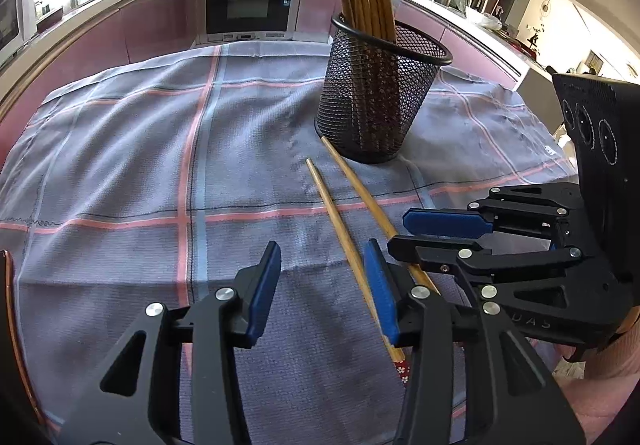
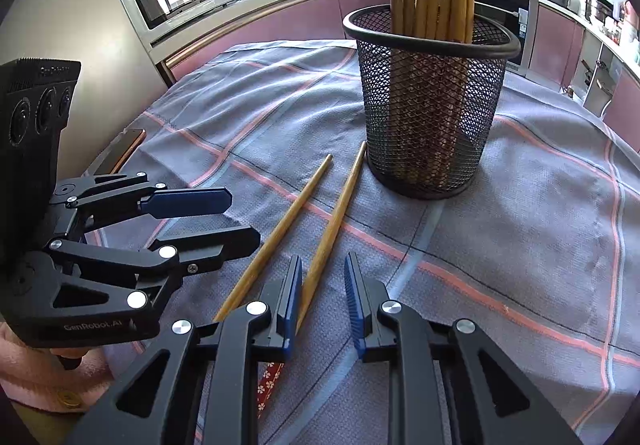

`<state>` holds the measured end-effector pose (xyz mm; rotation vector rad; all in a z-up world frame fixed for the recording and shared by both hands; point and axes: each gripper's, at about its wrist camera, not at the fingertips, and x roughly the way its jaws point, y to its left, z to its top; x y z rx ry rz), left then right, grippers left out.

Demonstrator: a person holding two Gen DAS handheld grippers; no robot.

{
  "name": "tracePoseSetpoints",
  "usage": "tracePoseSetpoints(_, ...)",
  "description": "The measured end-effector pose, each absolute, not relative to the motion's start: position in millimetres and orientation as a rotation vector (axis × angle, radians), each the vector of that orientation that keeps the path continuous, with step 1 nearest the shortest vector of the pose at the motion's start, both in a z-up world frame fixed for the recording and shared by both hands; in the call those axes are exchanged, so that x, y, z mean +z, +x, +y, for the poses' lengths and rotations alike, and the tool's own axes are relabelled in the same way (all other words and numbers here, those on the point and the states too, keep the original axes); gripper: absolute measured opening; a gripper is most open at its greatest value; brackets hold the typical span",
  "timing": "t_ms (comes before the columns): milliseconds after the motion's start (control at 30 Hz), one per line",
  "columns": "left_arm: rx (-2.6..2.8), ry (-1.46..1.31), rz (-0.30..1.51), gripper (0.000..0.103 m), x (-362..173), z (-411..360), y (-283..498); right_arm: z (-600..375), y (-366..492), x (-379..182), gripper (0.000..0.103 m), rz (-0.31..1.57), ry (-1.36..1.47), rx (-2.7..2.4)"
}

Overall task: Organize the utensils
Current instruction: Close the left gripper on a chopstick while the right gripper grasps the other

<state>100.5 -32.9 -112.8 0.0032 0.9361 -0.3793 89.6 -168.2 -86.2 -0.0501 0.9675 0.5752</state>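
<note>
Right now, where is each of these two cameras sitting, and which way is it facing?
Left wrist: on the left gripper, angled down across the checked cloth to the mesh cup; its own fingers show open, with the right gripper at right.
Right wrist: on the right gripper, aimed the same way; its fingers straddle one chopstick, with the left gripper at left.
Shared: the cup, the cloth, both loose chopsticks, the oven.

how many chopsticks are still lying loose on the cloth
2: both lie side by side in front of the mesh holder, one chopstick left, the other chopstick right.
</note>
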Motion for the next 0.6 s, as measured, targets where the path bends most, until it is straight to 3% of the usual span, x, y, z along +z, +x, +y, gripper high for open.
tracePoseSetpoints(600,-0.384,0.042,0.961,0.044,-120.4,-44.6,102.7,-165.4,96.3,-86.4,0.02,0.956,-0.056,0.553)
